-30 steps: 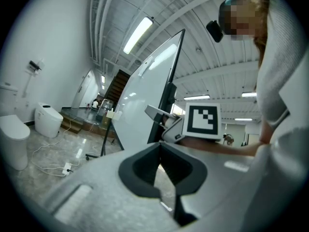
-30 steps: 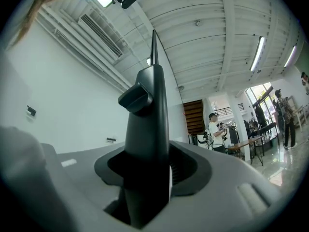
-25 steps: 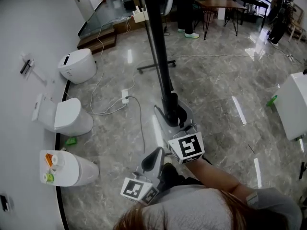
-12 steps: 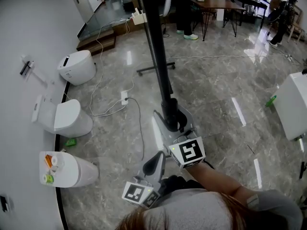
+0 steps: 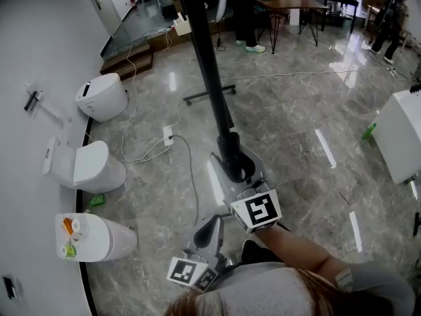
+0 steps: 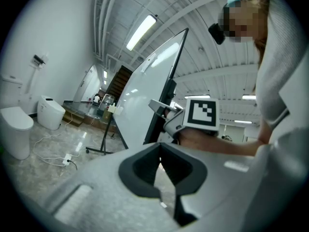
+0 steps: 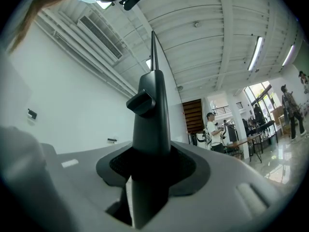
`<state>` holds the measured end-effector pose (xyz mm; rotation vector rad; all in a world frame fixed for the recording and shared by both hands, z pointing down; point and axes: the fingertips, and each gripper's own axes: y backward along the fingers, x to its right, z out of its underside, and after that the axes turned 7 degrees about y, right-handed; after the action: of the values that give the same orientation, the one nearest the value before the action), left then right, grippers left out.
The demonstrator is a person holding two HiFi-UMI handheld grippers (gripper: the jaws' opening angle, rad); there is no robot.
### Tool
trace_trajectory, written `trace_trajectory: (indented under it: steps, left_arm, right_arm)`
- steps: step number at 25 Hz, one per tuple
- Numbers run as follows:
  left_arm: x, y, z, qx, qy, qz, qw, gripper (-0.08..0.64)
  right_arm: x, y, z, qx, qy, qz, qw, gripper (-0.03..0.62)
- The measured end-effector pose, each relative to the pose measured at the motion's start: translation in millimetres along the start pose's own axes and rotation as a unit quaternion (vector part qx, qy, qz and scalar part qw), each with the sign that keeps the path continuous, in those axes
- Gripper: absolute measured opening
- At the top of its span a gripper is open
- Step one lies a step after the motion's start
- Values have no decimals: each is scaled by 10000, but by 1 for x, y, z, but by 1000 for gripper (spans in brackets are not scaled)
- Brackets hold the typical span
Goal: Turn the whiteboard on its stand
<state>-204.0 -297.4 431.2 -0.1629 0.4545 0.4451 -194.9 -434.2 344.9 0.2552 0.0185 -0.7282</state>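
The whiteboard (image 5: 209,78) is standing edge-on in front of the person, showing in the head view as a long dark bar running from the top down to the middle, above the marble floor (image 5: 296,130). In the left gripper view its white face is slanting up towards the ceiling. The right tool (image 5: 233,165) is clamping the board's near end: the dark frame is filling the gap between the jaws, which have just been closing onto it. The left tool (image 5: 216,221) is hanging lower, close to the person's body and apart from the board, its jaws lying tip to tip with nothing between them. The stand (image 5: 209,95) is resting its wheeled foot on the floor beyond. Three toilets (image 5: 92,166) are sitting along the left wall, a power strip (image 5: 167,135) lying nearby.
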Motion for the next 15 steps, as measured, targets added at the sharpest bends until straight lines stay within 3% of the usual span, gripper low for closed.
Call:
trace_trajectory:
  steps: [7, 15]
  left_arm:
    - [-2, 24, 2, 15, 35, -81, 10000, -3]
    - [-3, 39, 6, -35, 35, -130, 9999, -3]
  right_arm:
    - [0, 4, 0, -125, -87, 269, 9995, 160]
    - [-2, 12, -1, -86, -18, 289, 9995, 156]
